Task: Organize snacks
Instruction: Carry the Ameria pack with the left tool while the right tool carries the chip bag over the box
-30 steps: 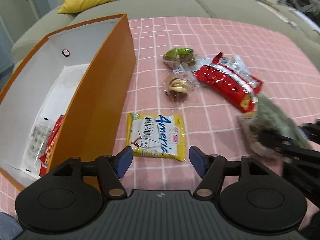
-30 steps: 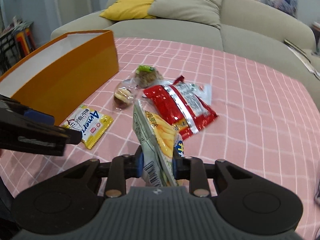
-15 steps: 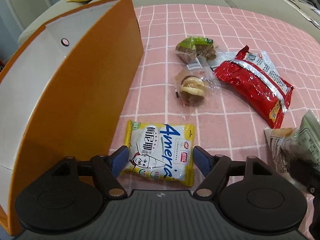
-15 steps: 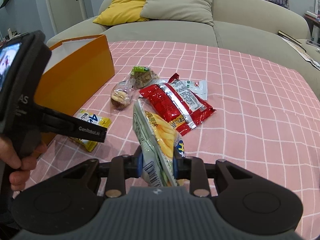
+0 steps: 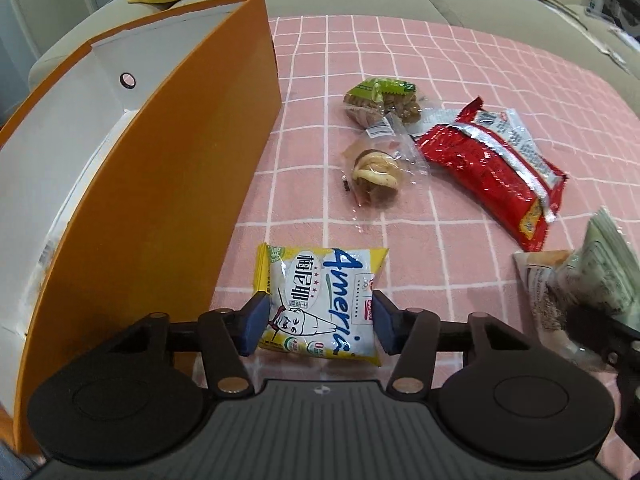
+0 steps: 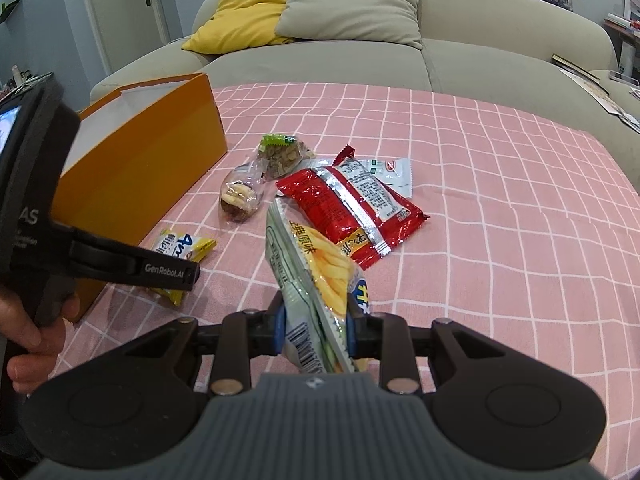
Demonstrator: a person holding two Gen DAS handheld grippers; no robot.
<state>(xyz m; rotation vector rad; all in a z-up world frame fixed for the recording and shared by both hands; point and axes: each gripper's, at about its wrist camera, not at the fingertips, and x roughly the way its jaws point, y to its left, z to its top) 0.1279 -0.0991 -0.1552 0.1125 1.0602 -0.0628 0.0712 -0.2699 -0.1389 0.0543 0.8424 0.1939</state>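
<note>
The left gripper (image 5: pixel 316 322) is down over the yellow packet (image 5: pixel 320 300), and its jaws have just been closing in, blue pads (image 5: pixel 256 322) against both side edges of the packet, pinching it. That packet is a small square pillow pack, yellow at the edges with a white middle, big blue lettering and a cartoon face, and it looks slightly lifted at its near end. It sits on the pink checked cloth (image 5: pixel 460 60), just right of the orange box (image 5: pixel 168 184), near its closest corner.

Over on the right, the right gripper (image 6: pixel 316 330) is clamped tight on a chip bag (image 6: pixel 316 280), pale green with yellow fries printed on it and a barcode at the near end, held up off the cloth and leaning away.

Farther out, three more snacks lie close together: a long shiny red packet (image 5: pixel 488 168) with a silver seam, a clear wrapper with a round biscuit (image 5: pixel 376 172) touching its left end, and beyond that a green-topped bag of brown pieces (image 5: pixel 380 98). A hand (image 6: pixel 24 332) grips the left tool's handle at the left edge of the right view. The box stands open, white inside.
</note>
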